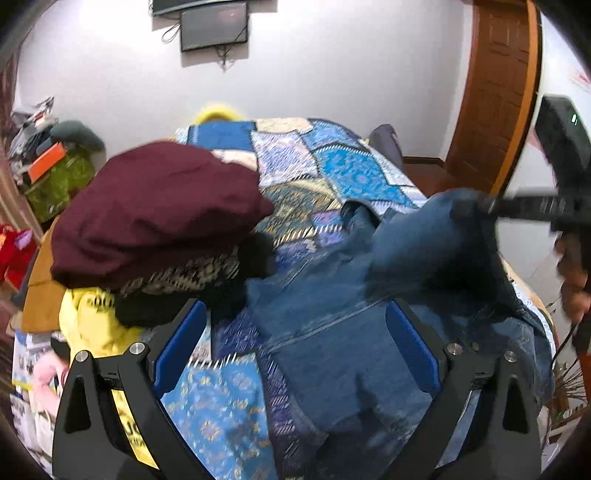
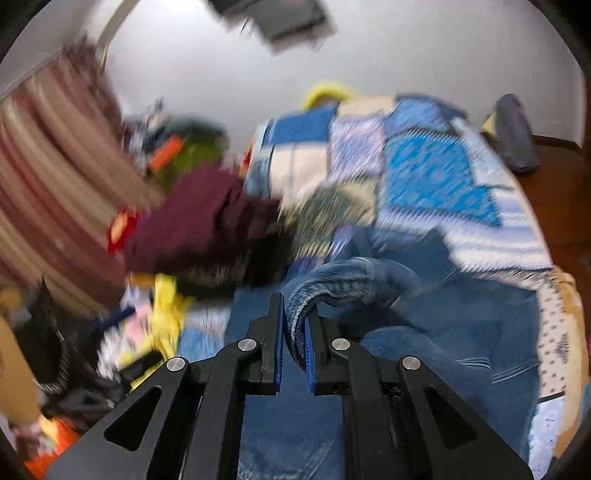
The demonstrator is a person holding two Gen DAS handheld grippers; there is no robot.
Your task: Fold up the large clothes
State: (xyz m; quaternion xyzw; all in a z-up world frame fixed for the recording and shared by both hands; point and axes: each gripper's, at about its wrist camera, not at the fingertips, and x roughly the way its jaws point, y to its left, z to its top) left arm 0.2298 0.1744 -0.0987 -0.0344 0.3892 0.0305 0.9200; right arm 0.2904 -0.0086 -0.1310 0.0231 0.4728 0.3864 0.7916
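Note:
A blue denim garment lies spread on a patchwork bedspread. My left gripper is open, its blue pads wide apart just above the denim, holding nothing. My right gripper is shut on a fold of the denim and lifts it off the bed. In the left wrist view the right gripper comes in from the right with the raised denim hanging from it. The right wrist view is motion-blurred.
A pile of clothes topped by a maroon garment sits at the bed's left side, with yellow cloth under it. Cluttered shelves stand far left. A wooden door is at the right and a wall screen is ahead.

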